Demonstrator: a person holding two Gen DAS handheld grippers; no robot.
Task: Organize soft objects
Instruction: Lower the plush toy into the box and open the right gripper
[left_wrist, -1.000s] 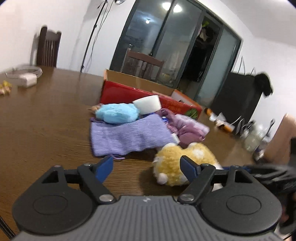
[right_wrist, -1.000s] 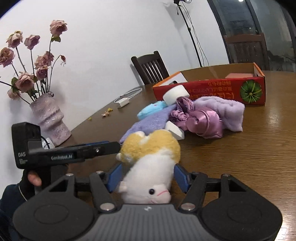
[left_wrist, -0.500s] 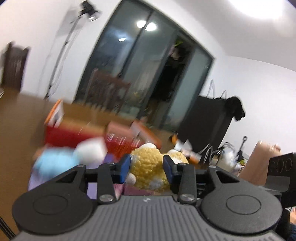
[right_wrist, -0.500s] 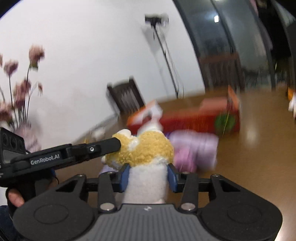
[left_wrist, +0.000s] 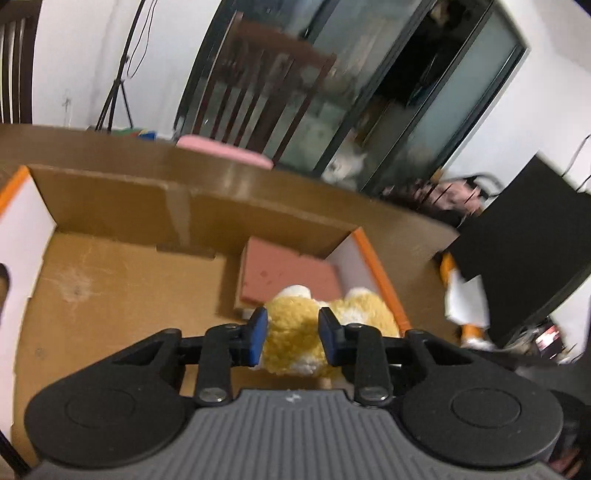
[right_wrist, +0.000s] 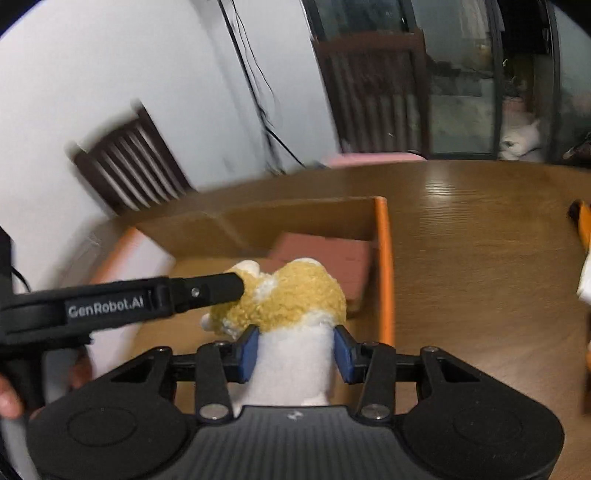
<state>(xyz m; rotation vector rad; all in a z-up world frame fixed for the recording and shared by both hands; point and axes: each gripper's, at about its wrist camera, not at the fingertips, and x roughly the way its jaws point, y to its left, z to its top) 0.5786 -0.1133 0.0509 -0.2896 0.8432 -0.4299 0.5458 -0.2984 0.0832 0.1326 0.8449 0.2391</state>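
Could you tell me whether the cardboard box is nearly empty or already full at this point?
Nearly empty. The cardboard box shows mostly bare floor, with only a reddish flat pad lying in its far right corner.

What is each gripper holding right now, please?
Left gripper: closed on the plush toy.
Right gripper: closed on the same plush toy.

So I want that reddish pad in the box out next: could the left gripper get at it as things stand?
Probably not yet: the left gripper is shut on the plush toy, which hangs in front of the reddish pad in the cardboard box.
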